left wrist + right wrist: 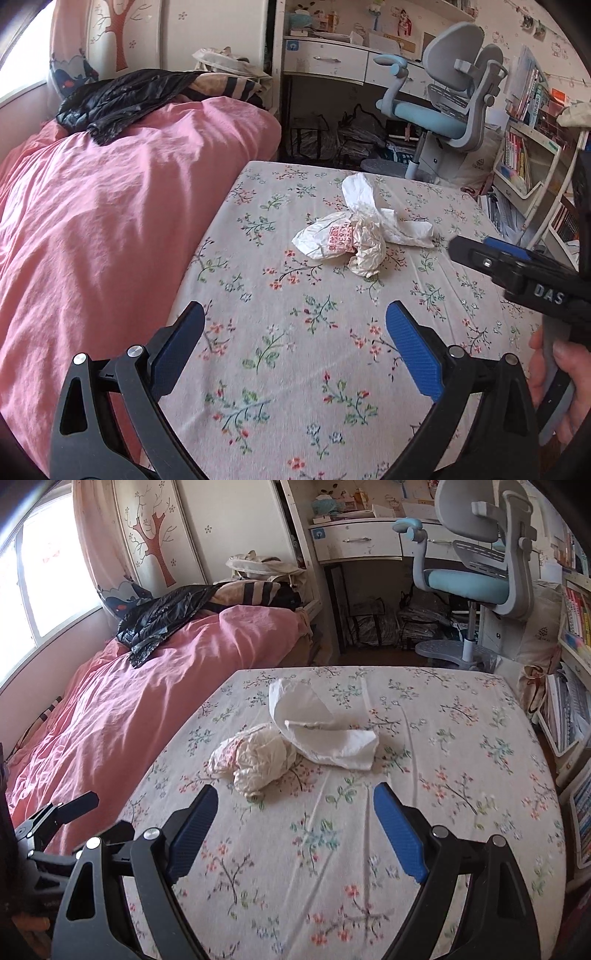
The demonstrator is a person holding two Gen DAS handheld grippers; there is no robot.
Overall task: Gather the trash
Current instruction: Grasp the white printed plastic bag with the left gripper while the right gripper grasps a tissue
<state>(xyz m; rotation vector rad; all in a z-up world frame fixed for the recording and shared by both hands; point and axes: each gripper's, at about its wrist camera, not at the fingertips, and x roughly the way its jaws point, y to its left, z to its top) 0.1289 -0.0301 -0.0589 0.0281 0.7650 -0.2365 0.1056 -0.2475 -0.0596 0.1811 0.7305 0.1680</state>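
Observation:
A heap of trash lies on the floral bedsheet [295, 350] [443, 812]: a crumpled wrapper with red print [334, 240] [255, 757] and a white tissue [369, 206] [317, 727] draped over its far side. My left gripper [295, 314] hovers open over the sheet, short of the heap, nothing between its fingers. My right gripper [295, 794] is open too, just short of the wrapper; in the left wrist view it [469, 249] enters from the right, beside the tissue, held by a hand [557, 387]. A black plastic bag [122, 99] [162, 620] lies on the pink duvet.
The pink duvet [92, 240] [110, 720] is bunched along the left by the window. Beyond the bed's foot stand a desk [332, 59] and a grey-blue chair [450, 92] [480, 554]. Bookshelves [528, 147] line the right side.

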